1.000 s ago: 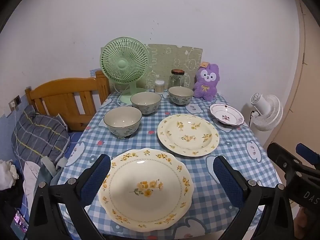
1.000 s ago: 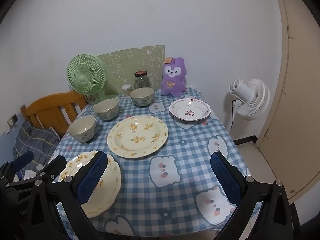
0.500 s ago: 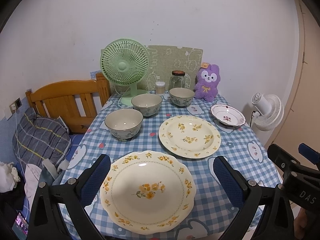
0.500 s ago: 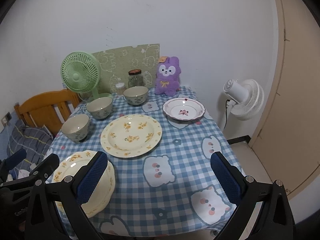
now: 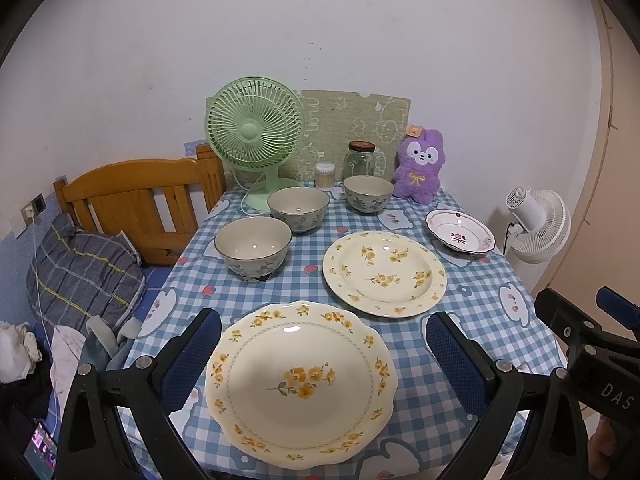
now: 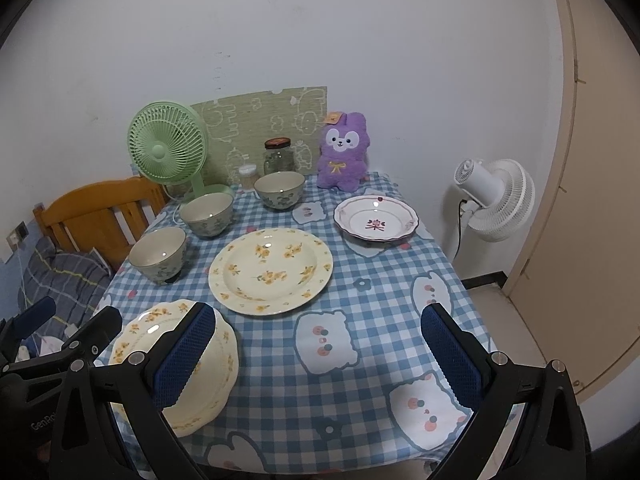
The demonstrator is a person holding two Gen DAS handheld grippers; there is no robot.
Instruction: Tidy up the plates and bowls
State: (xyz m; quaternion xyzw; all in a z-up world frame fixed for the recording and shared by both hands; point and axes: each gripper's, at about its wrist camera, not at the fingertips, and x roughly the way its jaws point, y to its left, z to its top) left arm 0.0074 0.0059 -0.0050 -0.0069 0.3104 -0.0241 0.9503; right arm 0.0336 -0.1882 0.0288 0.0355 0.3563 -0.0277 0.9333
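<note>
i'm holding the left gripper (image 5: 320, 354) wide open and empty above the scalloped plate (image 5: 300, 384) at the table's near edge; the right gripper (image 6: 316, 354) is hanging open too, gripping nothing. nothing is stacked yet. next i'm judging i need to lower and pinch this plate's rim, then carry it to the round plate (image 5: 384, 272).

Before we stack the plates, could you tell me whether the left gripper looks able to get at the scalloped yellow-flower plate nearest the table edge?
Probably yes: the left gripper has its jaws open astride the scalloped plate, with nothing between them.
</note>
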